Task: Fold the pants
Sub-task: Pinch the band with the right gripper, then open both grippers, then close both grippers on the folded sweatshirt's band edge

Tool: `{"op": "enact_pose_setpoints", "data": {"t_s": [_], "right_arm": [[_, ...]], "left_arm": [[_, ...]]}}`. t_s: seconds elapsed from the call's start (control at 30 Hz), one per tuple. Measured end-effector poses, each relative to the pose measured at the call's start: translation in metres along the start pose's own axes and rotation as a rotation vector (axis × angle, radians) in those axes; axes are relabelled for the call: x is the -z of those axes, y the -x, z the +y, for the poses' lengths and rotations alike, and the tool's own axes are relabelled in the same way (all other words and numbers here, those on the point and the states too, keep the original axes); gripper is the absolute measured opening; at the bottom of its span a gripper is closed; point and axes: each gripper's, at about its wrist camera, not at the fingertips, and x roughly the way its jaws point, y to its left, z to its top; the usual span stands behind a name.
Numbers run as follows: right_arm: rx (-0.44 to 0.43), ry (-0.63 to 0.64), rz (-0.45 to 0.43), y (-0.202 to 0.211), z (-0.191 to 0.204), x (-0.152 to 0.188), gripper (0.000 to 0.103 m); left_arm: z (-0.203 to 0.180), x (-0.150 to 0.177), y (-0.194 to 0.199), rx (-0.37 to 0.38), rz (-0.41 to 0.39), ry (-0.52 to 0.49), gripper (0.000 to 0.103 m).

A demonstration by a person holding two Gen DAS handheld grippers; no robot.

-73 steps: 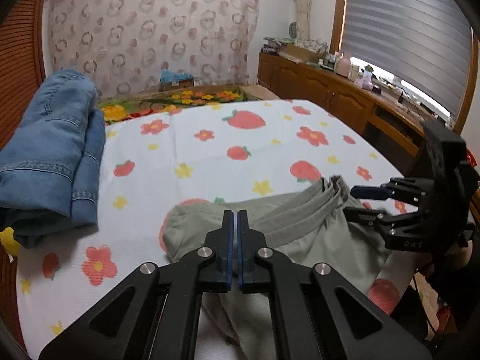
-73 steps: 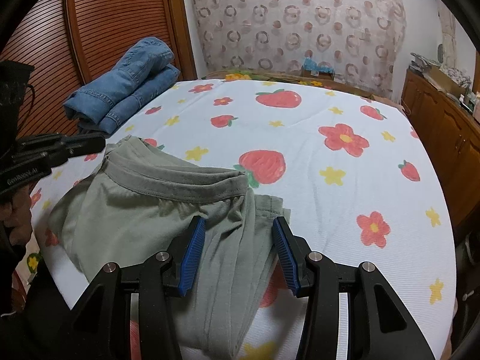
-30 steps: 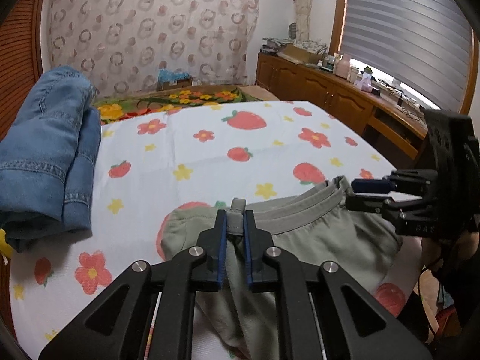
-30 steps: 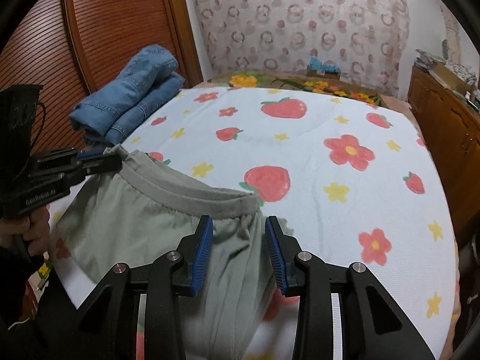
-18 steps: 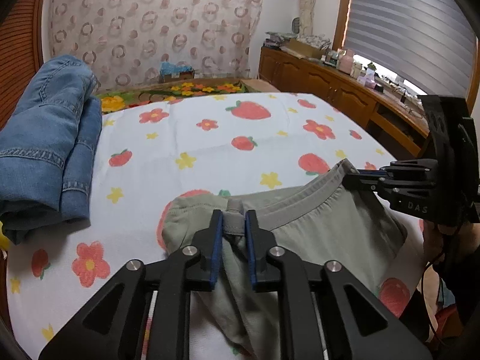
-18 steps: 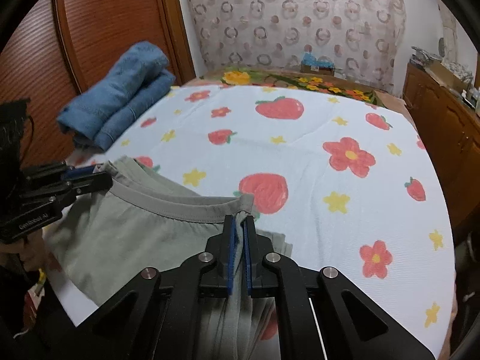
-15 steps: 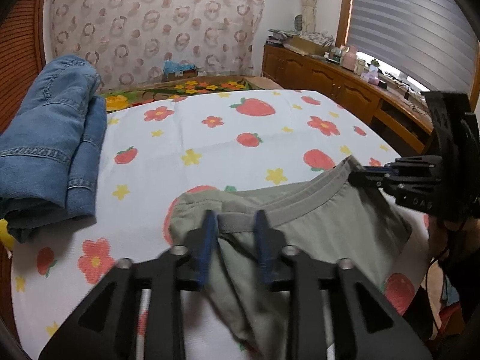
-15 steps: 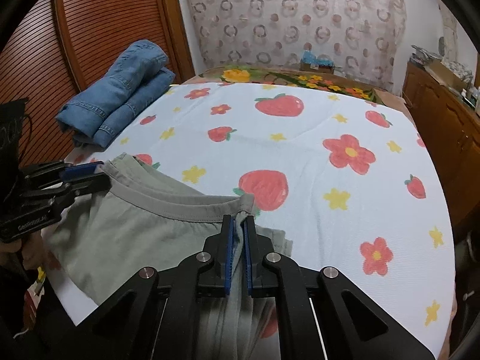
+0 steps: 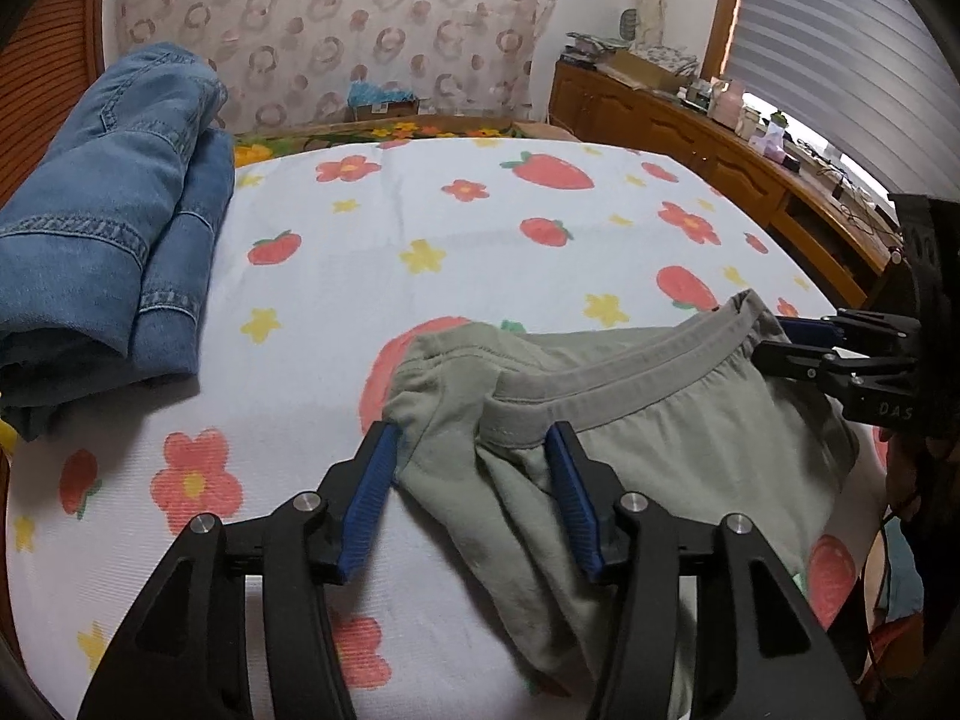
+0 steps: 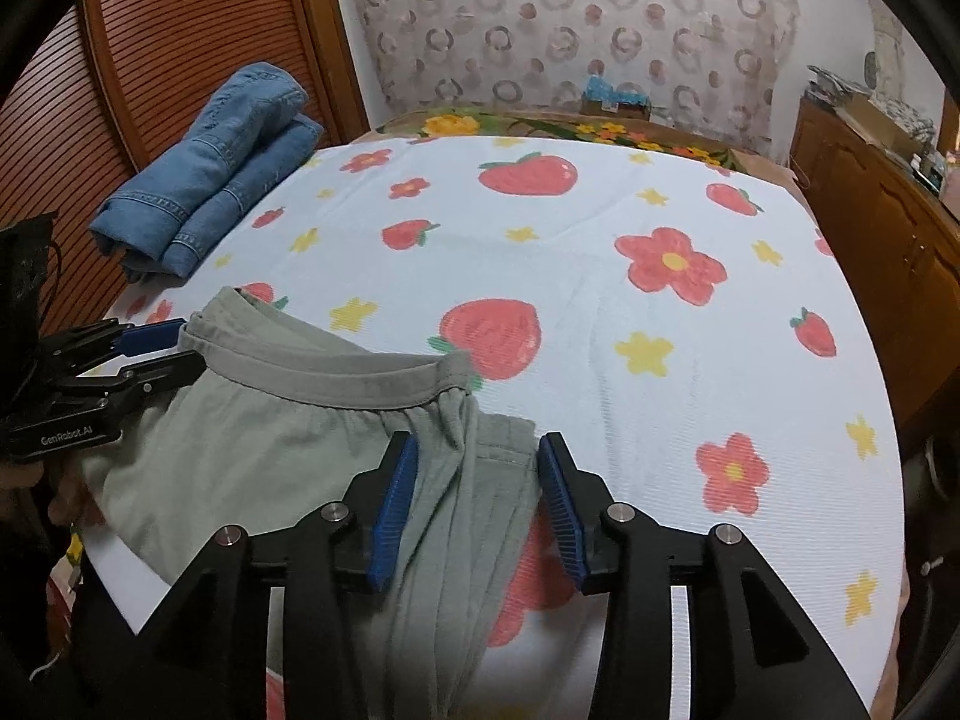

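Grey-green pants (image 9: 660, 420) lie on the near edge of the bed, waistband (image 9: 624, 372) toward the far side. My left gripper (image 9: 474, 468) is open, its blue pads on either side of the waistband's left end, which lies loose between them. My right gripper (image 10: 474, 474) is open over the waistband's right end (image 10: 450, 372) and the bunched cloth (image 10: 480, 480) below it. Each gripper also shows in the other's view, the right gripper (image 9: 798, 342) and the left gripper (image 10: 156, 342) at opposite waistband ends.
Folded blue jeans (image 9: 102, 228) lie at the bed's far left, also in the right wrist view (image 10: 210, 174). The white sheet (image 10: 600, 252) has strawberry and flower prints. A wooden cabinet (image 9: 690, 138) runs along the right wall. A slatted wooden door (image 10: 168, 60) stands at left.
Both grippers were shut on the ends of the waistband half a second ago. Both have now opened and let the waistband drop onto the bed.
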Motion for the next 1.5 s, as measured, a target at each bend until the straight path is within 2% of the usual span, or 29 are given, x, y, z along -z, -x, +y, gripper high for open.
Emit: {"op": "enact_pose_setpoints", "data": {"t_s": [0.3, 0.77, 0.87, 1.03, 1.33, 1.43, 1.5], "right_arm": [[0.016, -0.001, 0.004, -0.003, 0.003, 0.000, 0.048], [0.015, 0.029, -0.040, -0.004, 0.006, 0.008, 0.046], [0.014, 0.025, -0.045, -0.003, 0.006, 0.009, 0.043], [-0.029, 0.014, -0.052, -0.001, 0.004, 0.010, 0.025], [-0.044, 0.000, -0.053, -0.003, 0.002, 0.009, 0.020], [-0.045, 0.000, -0.053, -0.003, 0.001, 0.009, 0.020], [-0.052, -0.001, -0.053, -0.003, 0.001, 0.009, 0.017]], "left_arm": [[-0.001, 0.001, -0.002, -0.009, -0.002, -0.004, 0.061], [0.000, -0.002, -0.003, -0.010, -0.002, 0.006, 0.062], [0.000, -0.004, -0.004, -0.010, 0.001, 0.008, 0.062], [-0.001, -0.008, -0.008, -0.006, 0.007, 0.005, 0.062], [-0.008, -0.009, -0.008, 0.025, -0.002, -0.018, 0.040], [-0.011, -0.009, -0.007, 0.037, -0.006, -0.029, 0.031], [-0.013, -0.008, -0.006, 0.045, -0.015, -0.041, 0.021]]}}
